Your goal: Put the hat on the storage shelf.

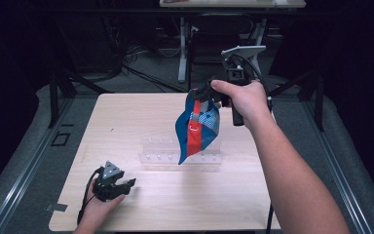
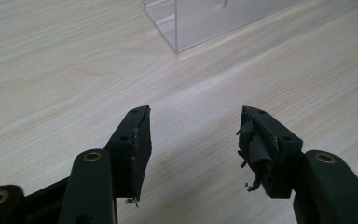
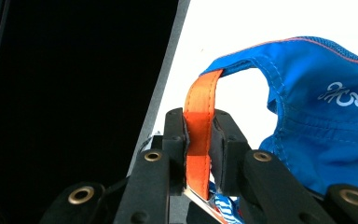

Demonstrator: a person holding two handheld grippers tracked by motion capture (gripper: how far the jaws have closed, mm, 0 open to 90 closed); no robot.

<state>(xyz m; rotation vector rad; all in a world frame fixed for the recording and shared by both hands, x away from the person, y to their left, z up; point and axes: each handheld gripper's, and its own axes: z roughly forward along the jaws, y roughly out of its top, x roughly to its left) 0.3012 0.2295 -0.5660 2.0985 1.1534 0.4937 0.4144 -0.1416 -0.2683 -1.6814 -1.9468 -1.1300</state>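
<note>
- Hanging a blue cap (image 1: pixel 198 127) in the air over the middle of the wooden table (image 1: pixel 126 117), high view: right gripper (image 1: pixel 205 92) raised above the far half, clamped on the cap's top end.
- Cap dangling just above a clear acrylic rack (image 1: pixel 180 155); judged step: carrying cap toward rack, probably to seat it there.
- To do well: keep pinch firm, lower slowly, let cap stop swinging before lining up with rack.
- Left gripper (image 1: pixel 126 184) low on near left of table, well apart from cap, holding nothing.
- Left gripper view: both black jaws spread wide, only bare table between them; worn pad (image 2: pixel 256 149) fraying on one jaw.
- Corner of clear rack (image 2: pixel 200 23) ahead, apart from jaws; could steady rack if cap snags.
- Right gripper view: jaws closed tight on orange strap (image 3: pixel 198 140) of cap, strap pinched flat between pads.
- Blue cap body (image 3: pixel 317 130) drooping off to one side; grip on strap alone, so risk of twisting.
- Count: one cap, one strap, one rack, one table, two grippers, two hands.
</note>
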